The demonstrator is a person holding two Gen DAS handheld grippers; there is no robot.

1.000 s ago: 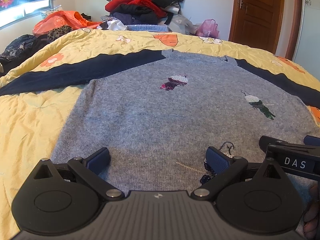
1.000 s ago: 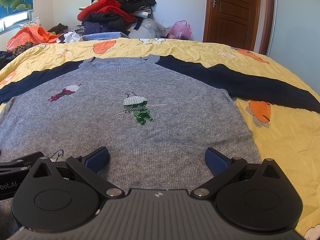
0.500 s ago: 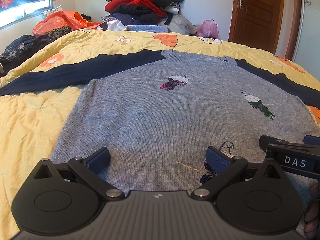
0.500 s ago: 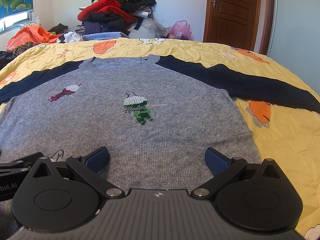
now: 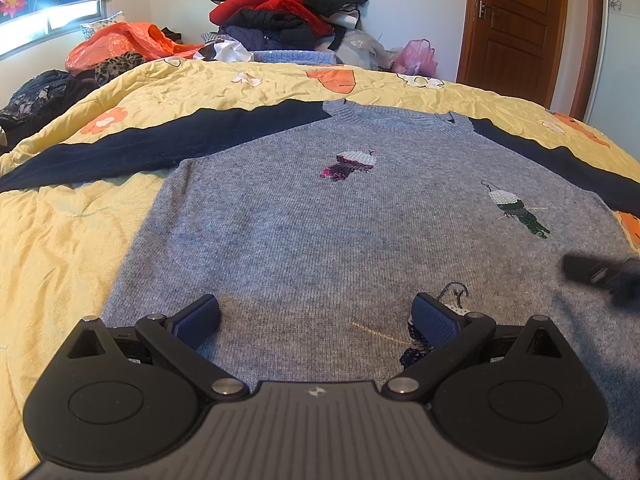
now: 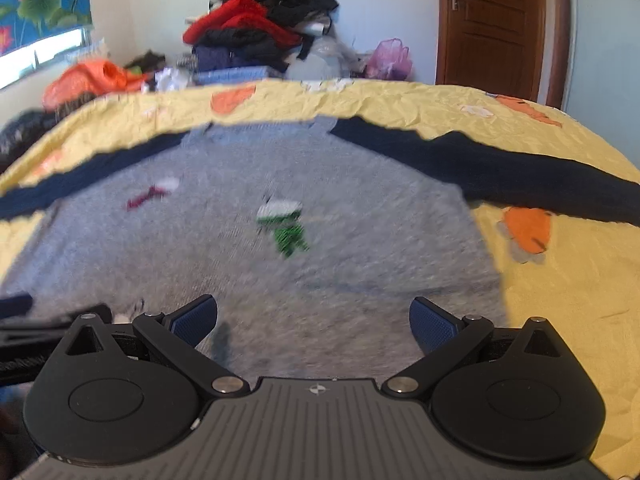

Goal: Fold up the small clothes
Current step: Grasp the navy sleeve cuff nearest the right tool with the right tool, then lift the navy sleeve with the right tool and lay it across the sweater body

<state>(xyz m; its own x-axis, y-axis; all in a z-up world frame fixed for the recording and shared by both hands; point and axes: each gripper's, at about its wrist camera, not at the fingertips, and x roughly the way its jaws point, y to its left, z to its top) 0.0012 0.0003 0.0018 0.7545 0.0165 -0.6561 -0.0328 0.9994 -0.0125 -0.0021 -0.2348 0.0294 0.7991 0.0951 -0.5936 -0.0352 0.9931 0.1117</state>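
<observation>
While spread flat, front up, on yellow bed cover [image 5: 68, 248], grey sweater [image 5: 320, 232] with both dark navy sleeves [image 5: 160, 146] stretched out sideways from shoulders. Neck of sweater at far end, hem at near end, close to both cameras.

Left gripper [image 5: 316, 318] low over hem of sweater, left-centre part; jaws spread wide, nothing between them, only grey knit visible in gap. Right blue pad [image 5: 434, 322] just over small dark bird pattern near hem. Pink bird pattern [image 5: 352, 162] on chest of sweater, green bird pattern [image 5: 516, 210] more to right side.

Right gripper [image 6: 314, 320] also over hem of sweater, right part, jaws spread wide & empty. Right wrist pic blurred, so contact w/ fabric cannot be told. Seen from left wrist, blurred black piece of right gripper at right edge, above sweater.

Beyond neck of sweater, past far edge of bed: pile of clothes [image 5: 288, 12], red & black, orange plastic bag [image 5: 120, 42] to left of it, pink bag [image 5: 416, 58] to right, brown wooden door [image 5: 516, 24] further right.
</observation>
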